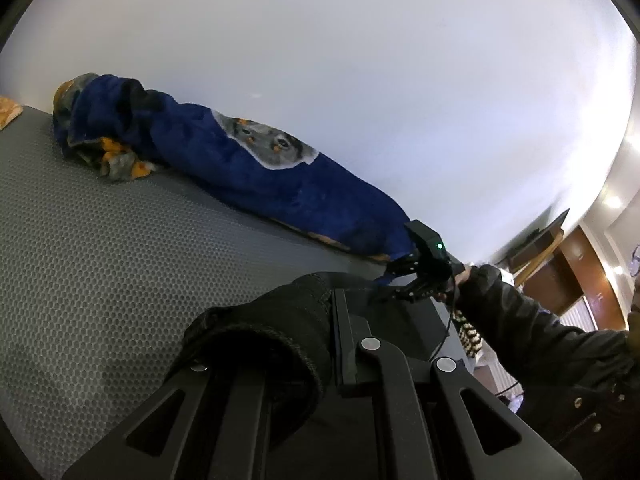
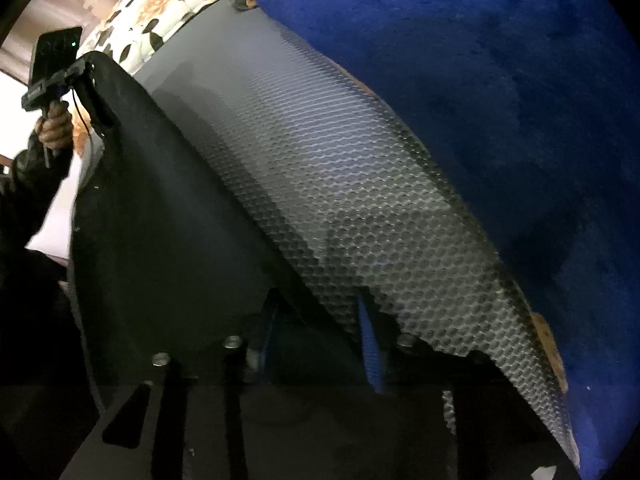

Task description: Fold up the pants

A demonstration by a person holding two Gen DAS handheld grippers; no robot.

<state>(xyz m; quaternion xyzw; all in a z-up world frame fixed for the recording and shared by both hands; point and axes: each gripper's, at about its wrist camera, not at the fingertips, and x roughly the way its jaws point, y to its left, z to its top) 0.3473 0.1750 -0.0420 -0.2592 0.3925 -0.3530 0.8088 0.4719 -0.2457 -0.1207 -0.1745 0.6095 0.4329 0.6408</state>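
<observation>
Pants [image 1: 280,332], black, hang bunched at our left tool [image 1: 340,344] in the left wrist view, its fingers pinching the dark cloth above a grey honeycomb-textured mattress [image 1: 100,240]. Further right we see a blue blanket [image 1: 248,176] lying along the white wall [image 1: 360,80], and beyond it our right tool [image 1: 384,286] nipping the far edge of the cloth. From the right wrist view, the left hand [image 2: 54,126] grips its handle at the far left, the pants [image 2: 160,220] stretch across the middle, and the blanket [image 2: 500,100] fills the right side.
</observation>
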